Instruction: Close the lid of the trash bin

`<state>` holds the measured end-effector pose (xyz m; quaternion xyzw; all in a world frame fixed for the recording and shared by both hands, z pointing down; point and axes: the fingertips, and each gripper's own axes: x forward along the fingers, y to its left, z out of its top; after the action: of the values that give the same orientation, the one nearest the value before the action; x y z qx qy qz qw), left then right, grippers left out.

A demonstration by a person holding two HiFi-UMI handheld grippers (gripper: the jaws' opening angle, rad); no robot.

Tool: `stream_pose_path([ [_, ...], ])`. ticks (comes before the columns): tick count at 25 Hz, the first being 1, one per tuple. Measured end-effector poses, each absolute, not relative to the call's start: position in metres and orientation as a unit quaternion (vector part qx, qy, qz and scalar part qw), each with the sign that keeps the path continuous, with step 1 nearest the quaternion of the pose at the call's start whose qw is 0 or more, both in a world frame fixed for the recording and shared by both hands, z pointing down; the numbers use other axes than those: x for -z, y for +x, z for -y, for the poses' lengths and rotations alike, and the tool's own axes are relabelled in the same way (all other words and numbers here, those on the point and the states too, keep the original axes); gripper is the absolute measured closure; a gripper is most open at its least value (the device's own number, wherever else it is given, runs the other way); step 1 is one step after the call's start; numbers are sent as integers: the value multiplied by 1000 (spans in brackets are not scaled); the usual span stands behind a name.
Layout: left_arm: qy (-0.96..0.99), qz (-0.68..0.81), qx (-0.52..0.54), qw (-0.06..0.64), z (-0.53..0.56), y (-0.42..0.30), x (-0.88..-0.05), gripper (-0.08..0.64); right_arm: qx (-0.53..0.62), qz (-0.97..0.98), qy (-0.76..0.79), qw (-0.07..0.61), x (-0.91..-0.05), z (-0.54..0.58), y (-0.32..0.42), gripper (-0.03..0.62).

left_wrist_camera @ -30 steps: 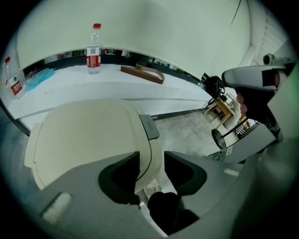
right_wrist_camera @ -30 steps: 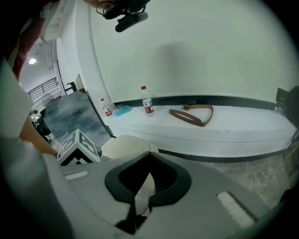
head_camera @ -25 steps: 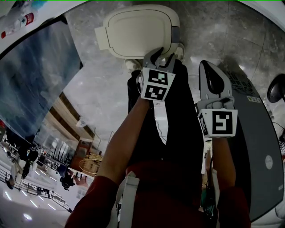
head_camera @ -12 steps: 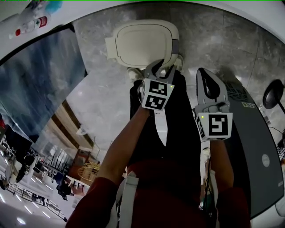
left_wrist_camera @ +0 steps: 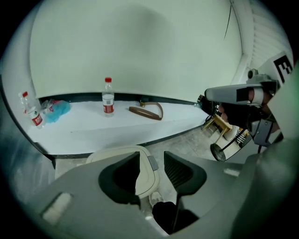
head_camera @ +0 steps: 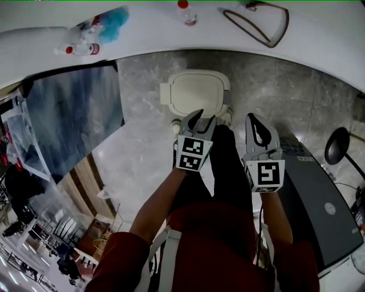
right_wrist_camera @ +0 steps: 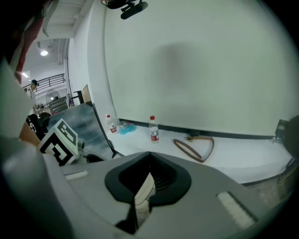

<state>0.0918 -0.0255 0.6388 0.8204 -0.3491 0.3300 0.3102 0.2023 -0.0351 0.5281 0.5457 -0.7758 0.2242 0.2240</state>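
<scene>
The trash bin (head_camera: pixel 197 94) stands on the grey stone floor by the wall, and its cream lid lies flat over it. My left gripper (head_camera: pixel 203 118) hovers just in front of the bin's near edge, jaws open and empty. In the left gripper view the lid (left_wrist_camera: pixel 142 173) shows through the gap of the left gripper (left_wrist_camera: pixel 150 161). My right gripper (head_camera: pixel 255 118) is held to the right of the bin with its jaws together, holding nothing. In the right gripper view a sliver of the lid (right_wrist_camera: pixel 142 189) shows below the right gripper (right_wrist_camera: pixel 149 158).
A white ledge (head_camera: pixel 319 34) runs along the wall behind the bin, with a water bottle (head_camera: pixel 186 12), a brown strap (head_camera: pixel 256 25) and a blue cloth with small bottles (head_camera: pixel 97 31). A dark panel (head_camera: pixel 74 114) leans at left. A grey machine (head_camera: pixel 319 199) stands at right.
The view has pulled back and up, so the bin looks smaller and farther. Both grippers have drawn back with it; the left no longer overlaps the lid's front edge.
</scene>
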Motion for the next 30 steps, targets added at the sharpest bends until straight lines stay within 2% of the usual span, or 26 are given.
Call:
stream_pose_path([
  [7,822,397,-287,291,38,47,-555,393,-183,781,558,211,-456,51,181,592],
  [13,828,445,-238,246,55,2,-475,393,-139,789,566,194,-392,57,160,592],
  [26,836,530,-96,105,99,-83,-292,394,-14,805,585,94,-237,89,113,592],
  [30,838,540,-68,29,103,-95,-234,394,22,809,583,73,-198,92,101,592],
])
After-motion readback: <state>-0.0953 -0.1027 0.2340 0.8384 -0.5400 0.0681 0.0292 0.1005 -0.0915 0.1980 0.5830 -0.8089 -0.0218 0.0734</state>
